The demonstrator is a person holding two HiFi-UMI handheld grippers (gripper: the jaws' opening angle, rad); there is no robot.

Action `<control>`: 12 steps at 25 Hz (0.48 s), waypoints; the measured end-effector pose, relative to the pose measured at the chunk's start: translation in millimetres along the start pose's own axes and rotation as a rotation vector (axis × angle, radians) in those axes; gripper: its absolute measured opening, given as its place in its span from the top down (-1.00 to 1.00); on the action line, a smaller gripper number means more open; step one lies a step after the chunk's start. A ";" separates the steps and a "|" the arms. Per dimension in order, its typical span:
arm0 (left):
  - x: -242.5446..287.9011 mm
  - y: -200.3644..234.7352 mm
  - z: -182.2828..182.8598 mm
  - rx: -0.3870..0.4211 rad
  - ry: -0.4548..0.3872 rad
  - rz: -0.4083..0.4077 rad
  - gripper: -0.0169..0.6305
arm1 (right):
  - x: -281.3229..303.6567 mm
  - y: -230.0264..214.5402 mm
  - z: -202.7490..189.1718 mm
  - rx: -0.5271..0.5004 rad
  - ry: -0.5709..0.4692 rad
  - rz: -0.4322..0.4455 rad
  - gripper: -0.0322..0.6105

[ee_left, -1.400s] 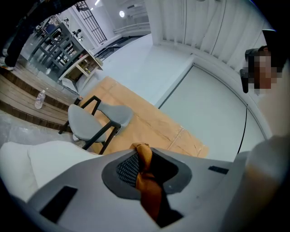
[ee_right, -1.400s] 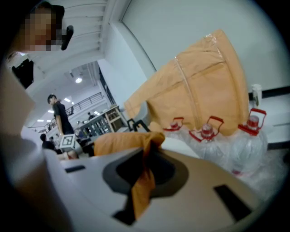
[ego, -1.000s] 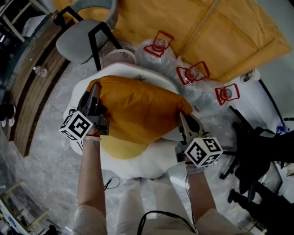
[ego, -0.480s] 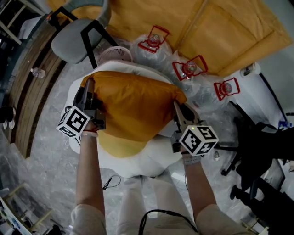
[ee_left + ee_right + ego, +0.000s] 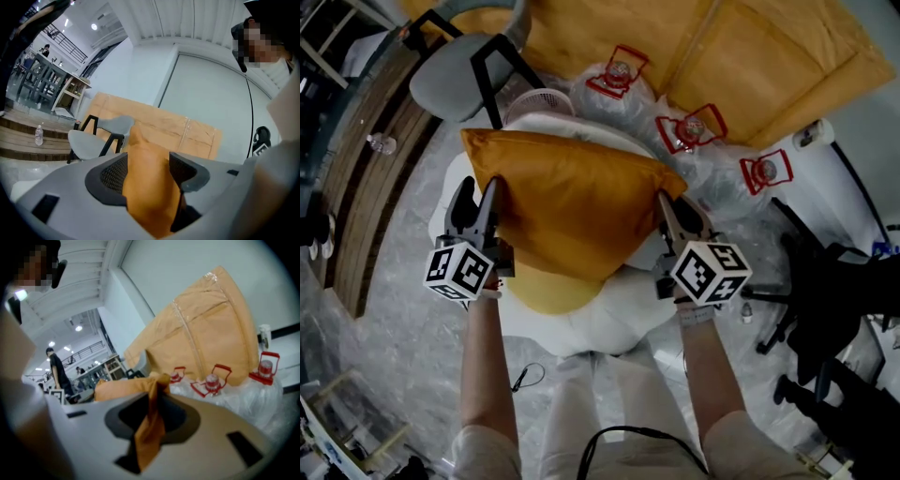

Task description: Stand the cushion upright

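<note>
An orange cushion (image 5: pixel 572 211) stands tilted on a white padded seat (image 5: pixel 609 314), over a yellow cushion (image 5: pixel 546 292). My left gripper (image 5: pixel 476 192) sits at the orange cushion's left edge. Its jaws have just been opening, and in the left gripper view the cushion's edge (image 5: pixel 150 187) still lies between the spread pads (image 5: pixel 112 171) of that gripper (image 5: pixel 147 171). My right gripper (image 5: pixel 667 204) is shut on the cushion's right corner. In the right gripper view a pinched fold of orange fabric (image 5: pixel 152 427) runs between the closed jaws of that gripper (image 5: pixel 152 413).
A grey chair (image 5: pixel 459 80) and a white basket (image 5: pixel 542 101) stand behind the seat. Water jugs with red handles (image 5: pixel 689 131) sit at the back right before flattened cardboard (image 5: pixel 722 56). A black chair base (image 5: pixel 825 300) is on the right, wooden steps (image 5: pixel 356 187) on the left.
The left gripper's jaws have spread apart and it has drawn back toward me. The cushion's left corner now sticks up higher and farther back. The right gripper keeps its hold.
</note>
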State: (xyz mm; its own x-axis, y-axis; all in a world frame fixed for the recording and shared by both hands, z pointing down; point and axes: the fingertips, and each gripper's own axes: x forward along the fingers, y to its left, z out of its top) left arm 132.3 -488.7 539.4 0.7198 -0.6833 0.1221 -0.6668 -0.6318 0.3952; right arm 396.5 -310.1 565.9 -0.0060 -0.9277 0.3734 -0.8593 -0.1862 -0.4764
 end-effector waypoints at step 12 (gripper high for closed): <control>-58.8 -13.4 -22.8 0.067 0.081 -0.052 0.08 | -30.8 6.7 7.6 -0.080 -0.053 -0.009 0.12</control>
State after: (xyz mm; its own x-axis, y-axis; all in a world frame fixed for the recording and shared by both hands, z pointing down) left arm 103.3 -431.7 547.7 0.7655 -0.6186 0.1773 -0.6373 -0.6908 0.3415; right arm 394.8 -285.3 545.2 0.0271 -0.9424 0.3334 -0.8975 -0.1698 -0.4070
